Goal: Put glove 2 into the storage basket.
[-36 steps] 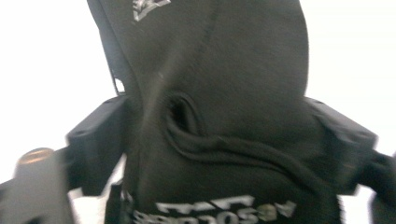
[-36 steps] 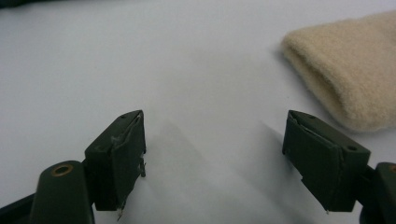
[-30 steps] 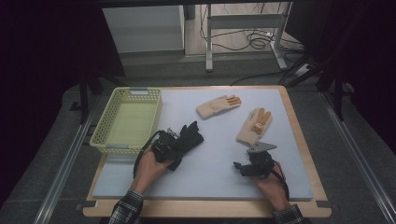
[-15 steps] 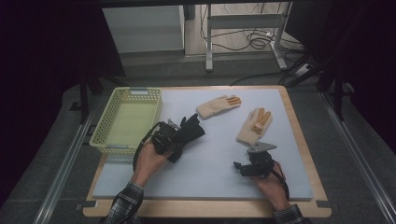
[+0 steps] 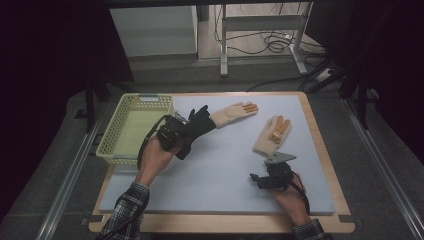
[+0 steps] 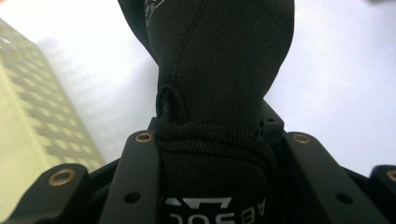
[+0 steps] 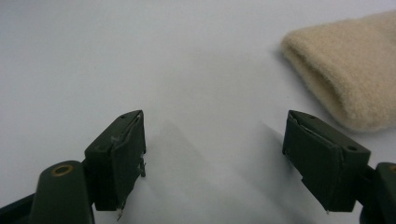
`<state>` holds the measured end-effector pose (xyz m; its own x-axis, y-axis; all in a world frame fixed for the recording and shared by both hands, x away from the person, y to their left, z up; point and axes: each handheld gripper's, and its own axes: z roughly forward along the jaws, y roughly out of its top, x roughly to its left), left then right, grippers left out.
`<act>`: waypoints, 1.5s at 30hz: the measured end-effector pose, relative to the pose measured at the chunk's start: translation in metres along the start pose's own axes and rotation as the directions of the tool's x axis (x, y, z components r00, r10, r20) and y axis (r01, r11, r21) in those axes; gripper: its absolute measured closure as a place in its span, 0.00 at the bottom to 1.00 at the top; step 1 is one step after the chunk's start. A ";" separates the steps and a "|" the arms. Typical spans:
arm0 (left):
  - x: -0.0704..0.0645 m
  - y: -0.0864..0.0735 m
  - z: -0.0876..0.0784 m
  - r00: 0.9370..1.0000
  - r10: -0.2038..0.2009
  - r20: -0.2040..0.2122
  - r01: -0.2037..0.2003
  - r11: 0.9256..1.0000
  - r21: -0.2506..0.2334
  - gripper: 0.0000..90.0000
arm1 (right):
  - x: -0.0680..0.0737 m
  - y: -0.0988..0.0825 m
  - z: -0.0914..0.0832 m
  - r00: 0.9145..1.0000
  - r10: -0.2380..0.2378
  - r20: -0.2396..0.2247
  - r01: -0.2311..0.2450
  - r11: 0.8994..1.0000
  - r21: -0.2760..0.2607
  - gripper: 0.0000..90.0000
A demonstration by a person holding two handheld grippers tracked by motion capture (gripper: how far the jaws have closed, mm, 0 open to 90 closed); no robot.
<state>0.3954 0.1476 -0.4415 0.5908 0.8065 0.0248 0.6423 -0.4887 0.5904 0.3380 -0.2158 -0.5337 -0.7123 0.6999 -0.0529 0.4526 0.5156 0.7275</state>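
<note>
A black glove [image 5: 199,123] is lifted off the mat, with my left gripper [image 5: 176,134] shut on its cuff [image 6: 212,154] beside the yellow-green basket [image 5: 131,131]. In the left gripper view the glove's black fabric rises between the jaws. Two beige gloves with orange fingertips lie on the mat, one [image 5: 234,112] at the back centre and one [image 5: 272,134] to the right. My right gripper [image 5: 257,179] rests low on the mat near the front right, open with nothing between its fingers [image 7: 119,158]. The cuff of a beige glove [image 7: 345,79] lies just beyond its right jaw.
A pale blue-grey mat [image 5: 220,170] covers the wooden table [image 5: 345,200]. The basket stands at the table's left edge and looks unfilled. Beyond the table are metal frame legs and cables on the floor [image 5: 270,45].
My left gripper has carried the black glove up and toward the basket, away from the mat's middle. The right gripper has stayed put.
</note>
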 end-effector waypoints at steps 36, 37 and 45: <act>0.145 -0.065 -0.033 0.933 -0.276 -0.233 0.286 0.958 0.011 0.68 | 0.000 0.000 0.000 1.000 0.002 0.000 -0.002 1.000 -0.003 0.23; 0.148 -0.067 -0.031 0.930 -0.280 -0.240 0.292 0.956 0.018 0.68 | 0.000 0.000 0.000 1.000 0.002 0.000 -0.002 1.000 -0.003 0.23; 0.170 -0.079 -0.013 0.918 -0.317 -0.237 0.349 0.931 0.106 0.67 | 0.000 0.000 0.000 1.000 0.001 0.000 -0.001 1.000 -0.003 0.23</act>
<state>0.4385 0.3279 -0.4735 0.2229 0.9745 0.0265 0.8560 -0.2087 0.4730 0.3381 -0.2157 -0.5339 -0.7118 0.7005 -0.0516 0.4523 0.5133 0.7294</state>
